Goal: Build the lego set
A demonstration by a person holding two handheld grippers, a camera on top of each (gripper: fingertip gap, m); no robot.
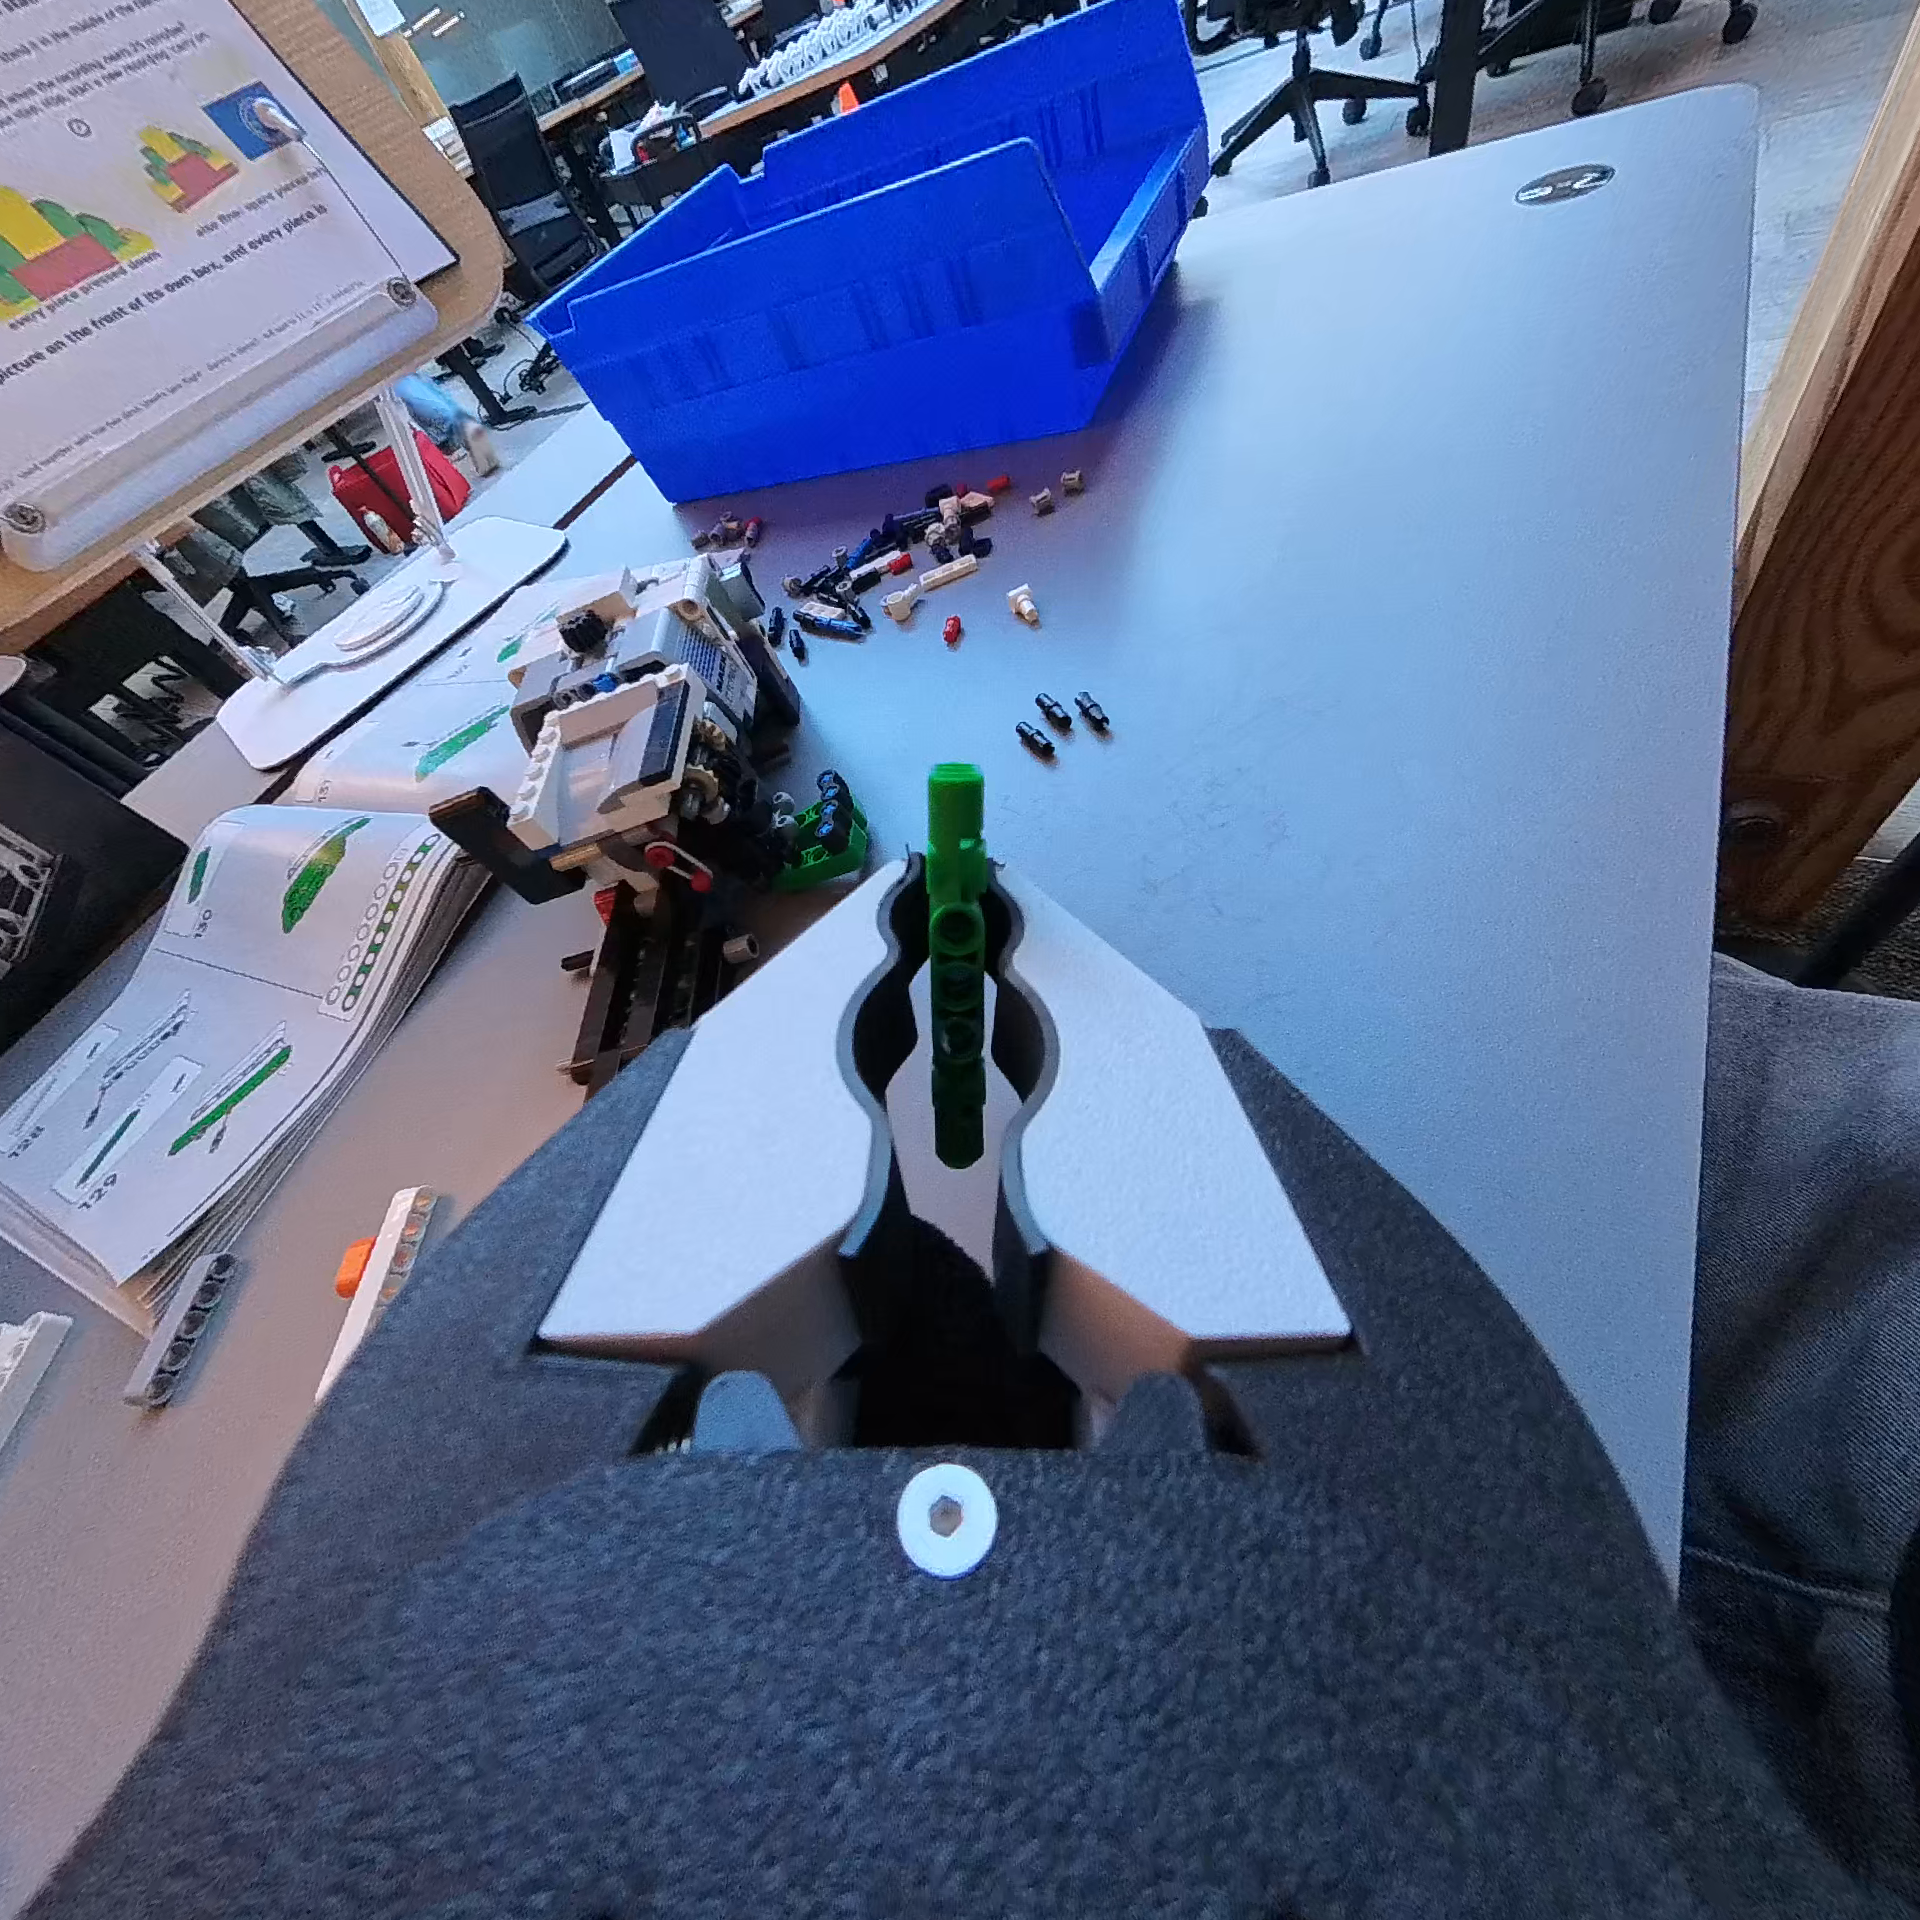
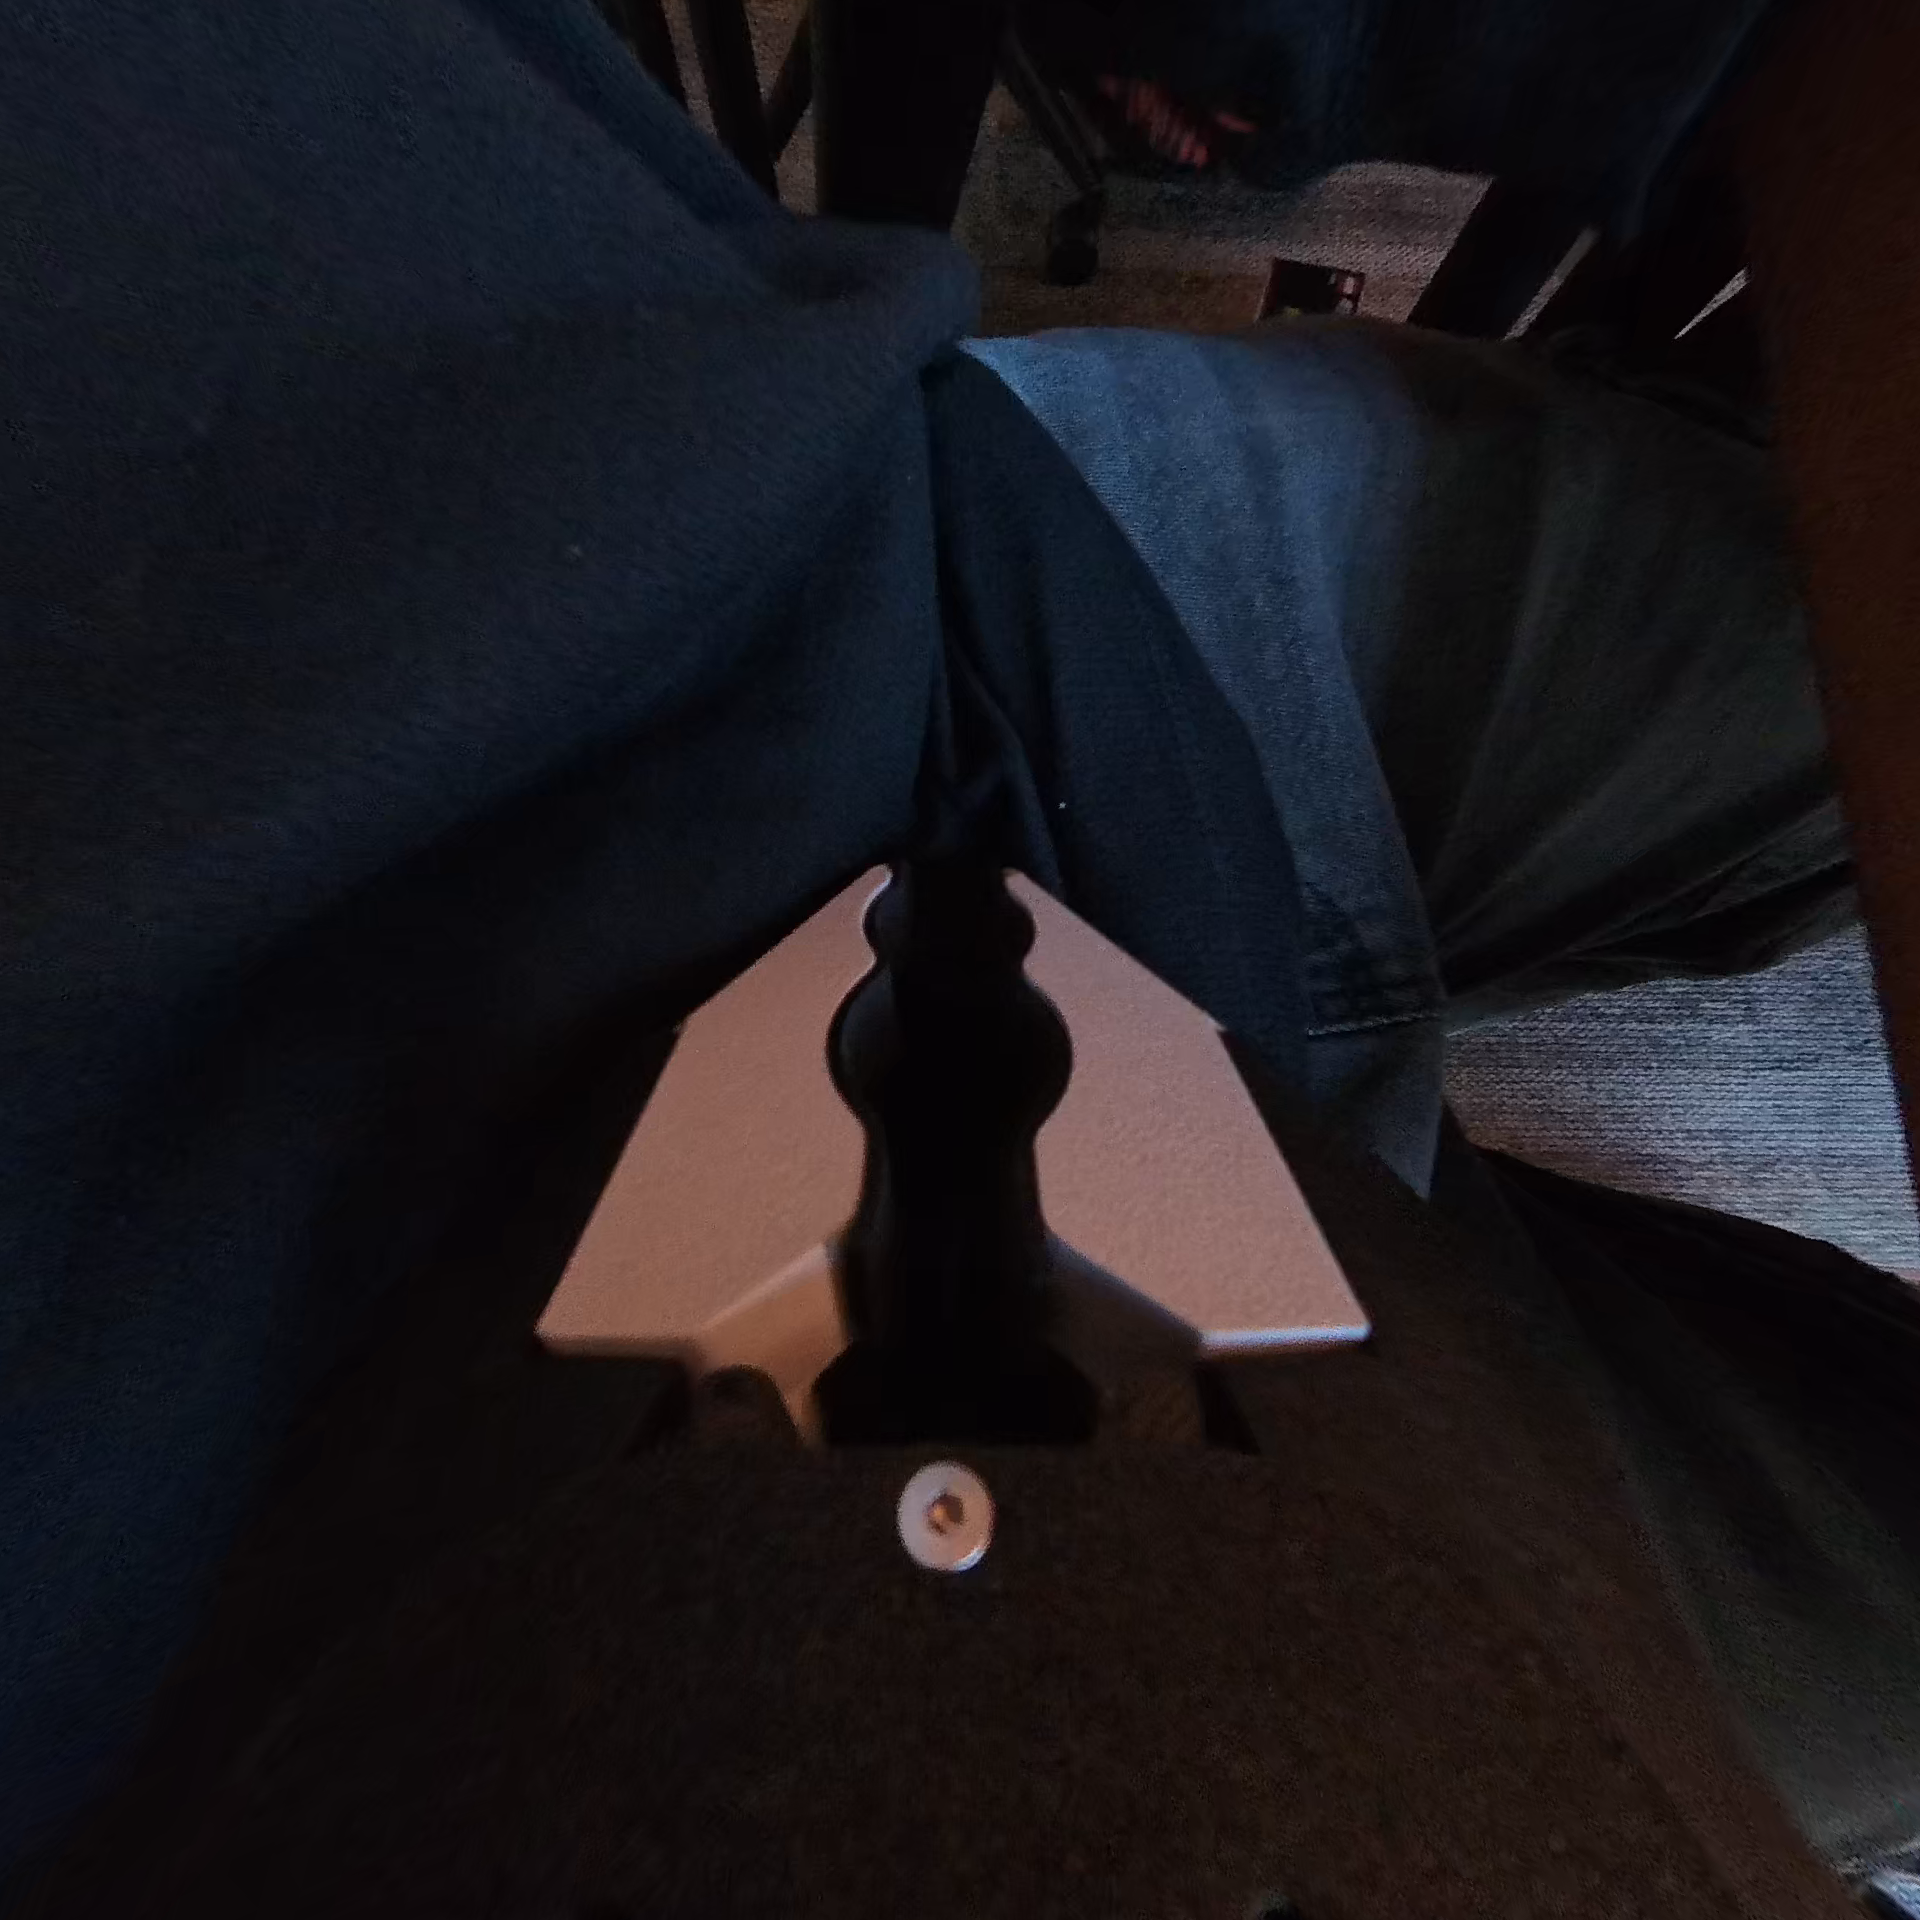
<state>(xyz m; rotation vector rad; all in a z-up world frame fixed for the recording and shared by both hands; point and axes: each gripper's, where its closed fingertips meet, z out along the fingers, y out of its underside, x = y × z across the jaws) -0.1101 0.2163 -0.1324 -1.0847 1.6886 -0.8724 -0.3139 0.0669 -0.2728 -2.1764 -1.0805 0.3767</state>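
Note:
My left gripper [image 1: 956, 873] is shut on a long green lego beam [image 1: 956, 997] with a green pin on its far end, held above the grey table [image 1: 1403, 727]. The part-built grey, white and black model [image 1: 644, 748] stands just to the left, with a green piece [image 1: 826, 842] bearing blue pins beside it. Three black pins [image 1: 1060, 717] lie ahead. My right gripper [image 2: 948, 883] is below the table in the dark, against a person's jeans [image 2: 1247, 623]. Its jaws stand close together, and the gap between them is too dark to read.
A pile of small loose pieces [image 1: 894, 561] lies before the blue bin [image 1: 883, 301]. An open instruction booklet [image 1: 239, 1018], a grey beam [image 1: 182, 1330] and a white beam with an orange piece [image 1: 384, 1268] lie at left. A stand holds a printed sheet [image 1: 177, 239]. A wooden post [image 1: 1829, 520] is at right. My right fingertips sit around 30 cm from my left ones.

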